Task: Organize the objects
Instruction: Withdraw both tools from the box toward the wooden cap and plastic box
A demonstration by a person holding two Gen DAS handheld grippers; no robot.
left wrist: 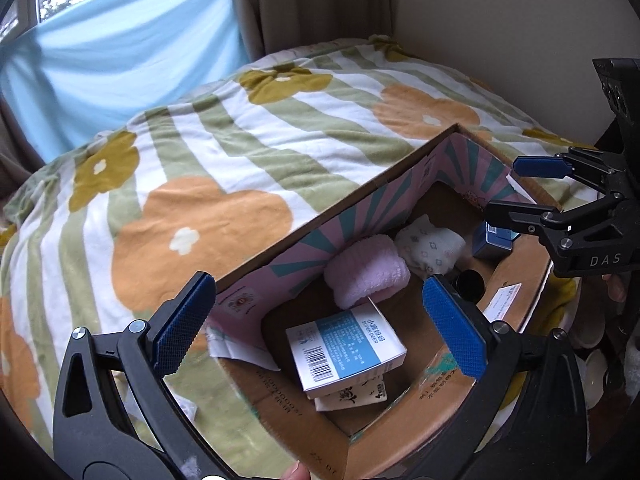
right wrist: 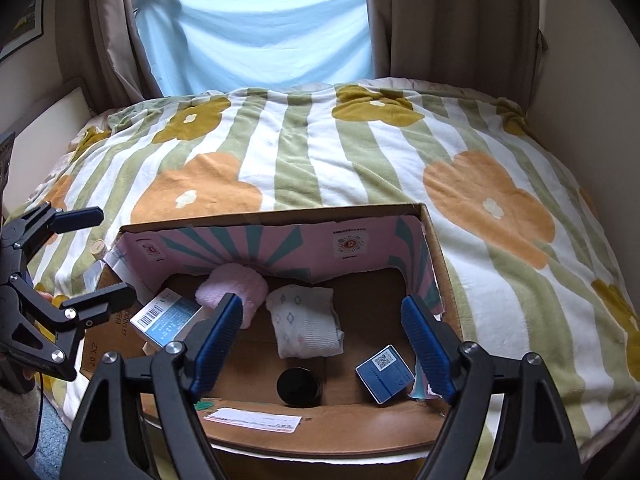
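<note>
Cardboard box (right wrist: 256, 436) sits on the floral striped blanket (right wrist: 360, 152), lower centre of both views, flaps up, pink-and-teal printed liner along the far wall. Already inside: pink fluffy roll (right wrist: 234, 290) and white patterned folded cloth (right wrist: 304, 326) mid-frame in the right view, black round lid or jar (right wrist: 299, 387) below them, small dark blue carton (right wrist: 385, 373) lower right, white-and-blue barcode box (right wrist: 166, 318) at the left end. Left view shows that barcode box (left wrist: 346, 350) resting on another printed flat pack, mostly hidden. Left gripper (left wrist: 320, 328) hovers over the box's near end, jaws spread wide, nothing between them. Right gripper (right wrist: 324, 346) is likewise wide open and empty over the box's near wall. One small cream-capped item (right wrist: 98, 249) lies on the blanket just outside the box, left edge of the right view; can't tell what it is. Judgement: mostly done, blanket otherwise bare; what's left is probably that stray item, and maybe squaring up the stacked boxes.
</note>
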